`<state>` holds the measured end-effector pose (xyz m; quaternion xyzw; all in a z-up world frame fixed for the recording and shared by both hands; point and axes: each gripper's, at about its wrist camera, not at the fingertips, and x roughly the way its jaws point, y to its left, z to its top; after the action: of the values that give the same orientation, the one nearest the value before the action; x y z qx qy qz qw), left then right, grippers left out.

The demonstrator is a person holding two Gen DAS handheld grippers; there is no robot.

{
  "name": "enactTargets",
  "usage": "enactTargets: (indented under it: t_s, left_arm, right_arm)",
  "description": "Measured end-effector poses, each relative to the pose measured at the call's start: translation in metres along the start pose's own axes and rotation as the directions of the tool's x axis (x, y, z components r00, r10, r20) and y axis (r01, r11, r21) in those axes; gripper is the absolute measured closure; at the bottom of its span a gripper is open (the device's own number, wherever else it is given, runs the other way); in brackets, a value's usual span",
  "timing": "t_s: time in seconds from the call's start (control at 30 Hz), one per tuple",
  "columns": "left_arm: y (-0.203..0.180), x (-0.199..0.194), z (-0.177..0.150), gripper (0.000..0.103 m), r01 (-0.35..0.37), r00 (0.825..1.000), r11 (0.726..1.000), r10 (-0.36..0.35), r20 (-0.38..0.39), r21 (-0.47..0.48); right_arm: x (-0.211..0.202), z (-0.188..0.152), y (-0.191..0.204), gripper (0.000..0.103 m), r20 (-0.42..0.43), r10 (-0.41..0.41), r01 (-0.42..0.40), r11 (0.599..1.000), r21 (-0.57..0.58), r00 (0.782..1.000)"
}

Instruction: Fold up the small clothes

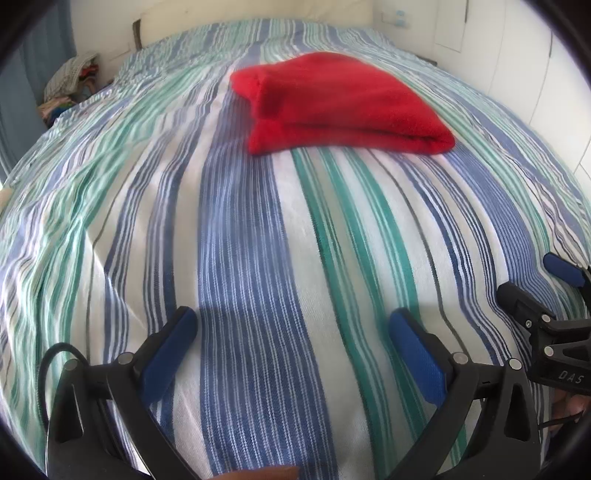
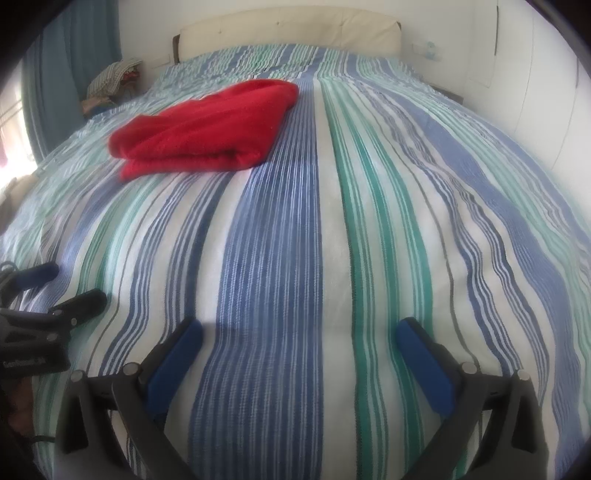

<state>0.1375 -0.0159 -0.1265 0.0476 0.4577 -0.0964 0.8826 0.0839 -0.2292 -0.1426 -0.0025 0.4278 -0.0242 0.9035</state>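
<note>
Red cloth [image 1: 340, 105] folded on bedspread [image 1: 258, 258] — both hand-held grippers released, empty; far edge hidden.

bright daylight from the left, washed-out glare at left edges, soft shadow on bedspread [image 1: 236, 206] beneath each camera, strong fisheye bulge, dark vignetted corners, slight motion blur throughout

This is a bedroom in a home. A wide bed [image 2: 369, 221] with a blue, green and white striped cover fills the view ahead of each claw. At its far end, well beyond the right claw [image 2: 299, 332], stands a cream padded headboard [image 2: 288, 27] against a white wall. Far ahead and to the left hangs a blue curtain [image 2: 74, 55], with a heap of clothes [image 2: 110, 81] beside the bed. White cupboard doors [image 2: 535, 92] line the right side.
</note>
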Motion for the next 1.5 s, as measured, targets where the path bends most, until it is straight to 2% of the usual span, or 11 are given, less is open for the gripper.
enactTargets:
  t_s: [0.3,0.37,0.43,0.5,0.53,0.67,0.83,1.0,1.27,1.5]
  left_arm:
    - [0.000,-0.001,0.004,0.000,-0.001,1.000,1.000,0.002,-0.026,0.002]
    - [0.003,-0.004,0.009,0.000,-0.027,0.998,1.000,0.026,-0.048,-0.011]
    - [0.006,-0.014,0.017,0.000,-0.090,0.995,0.996,0.090,-0.048,-0.010]
    - [0.011,-0.037,0.027,0.000,-0.140,0.990,0.990,0.140,0.007,0.003]
    - [0.013,-0.052,0.033,0.000,-0.149,0.987,0.989,0.149,0.052,0.002]
    - [0.021,-0.115,0.049,0.000,-0.159,0.970,0.987,0.161,0.183,-0.024]
    - [0.027,-0.167,0.046,0.000,-0.071,0.956,0.994,0.090,0.279,-0.079]
    - [0.015,-0.170,0.041,0.000,-0.131,0.956,0.990,0.142,0.255,-0.060]
    - [0.008,-0.165,0.037,0.000,-0.130,0.972,0.990,0.137,0.193,-0.046]
    - [0.008,-0.169,0.034,0.000,-0.139,0.973,0.987,0.151,0.173,-0.080]
  right_arm:
    - [0.001,-0.001,0.004,0.000,0.003,-0.006,0.006,1.000,-0.004,1.000]
    - [0.002,0.001,0.003,0.000,-0.006,0.003,-0.003,1.000,-0.004,1.000]
    - [0.001,0.005,-0.001,0.000,-0.024,0.030,-0.030,1.000,-0.007,0.999]
    - [-0.003,0.013,-0.005,0.000,-0.057,0.045,-0.046,0.999,-0.024,0.997]
    - [-0.011,0.017,-0.006,0.000,-0.056,0.021,-0.023,0.999,-0.034,0.998]
    - [-0.068,0.037,-0.008,0.000,0.049,-0.061,0.064,0.996,-0.067,0.997]
    - [-0.133,0.053,0.001,0.000,0.122,-0.132,0.144,0.986,-0.089,0.984]
    - [-0.165,0.059,0.013,0.000,0.140,-0.138,0.151,0.985,-0.085,0.980]
    - [-0.172,0.060,0.022,0.000,0.108,-0.106,0.113,0.992,-0.064,0.988]
    - [-0.175,0.060,0.025,0.000,0.102,-0.075,0.081,0.995,-0.051,0.992]
